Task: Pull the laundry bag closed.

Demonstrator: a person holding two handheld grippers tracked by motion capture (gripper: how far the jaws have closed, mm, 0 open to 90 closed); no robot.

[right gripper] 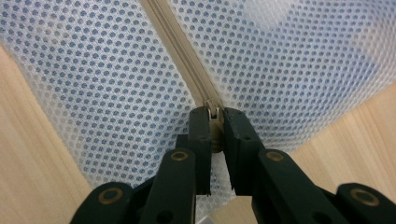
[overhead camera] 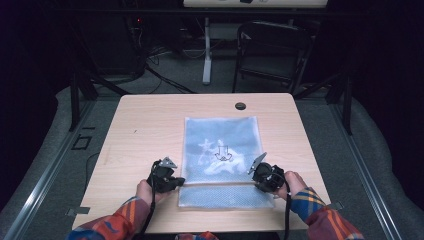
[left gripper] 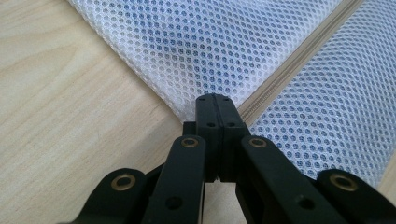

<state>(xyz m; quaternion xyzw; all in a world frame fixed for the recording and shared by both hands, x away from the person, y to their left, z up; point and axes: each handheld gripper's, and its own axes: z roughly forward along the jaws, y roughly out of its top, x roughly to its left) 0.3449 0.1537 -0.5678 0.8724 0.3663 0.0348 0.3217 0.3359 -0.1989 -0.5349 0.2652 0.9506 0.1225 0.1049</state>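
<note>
A white mesh zip bag [overhead camera: 220, 145] with blue cloth inside lies flat in the middle of the wooden table [overhead camera: 145, 130]. A beige zipper [overhead camera: 220, 183] runs across its near part. My left gripper [overhead camera: 181, 181] is at the bag's left edge by the zipper's end. In the left gripper view my left gripper [left gripper: 214, 98] has its jaws pressed together on the mesh edge [left gripper: 187, 109], beside the zipper [left gripper: 289, 70]. My right gripper [overhead camera: 255, 179] is at the zipper's right end. There my right gripper [right gripper: 215, 112] is shut on the beige zipper pull [right gripper: 215, 122].
A black cable hole [overhead camera: 240, 106] sits near the table's far edge. Beyond the table stand a black chair [overhead camera: 272, 50] and a white desk leg [overhead camera: 207, 55]. Bare wood lies to the left of the bag [left gripper: 70, 116] and to its right [right gripper: 364, 126].
</note>
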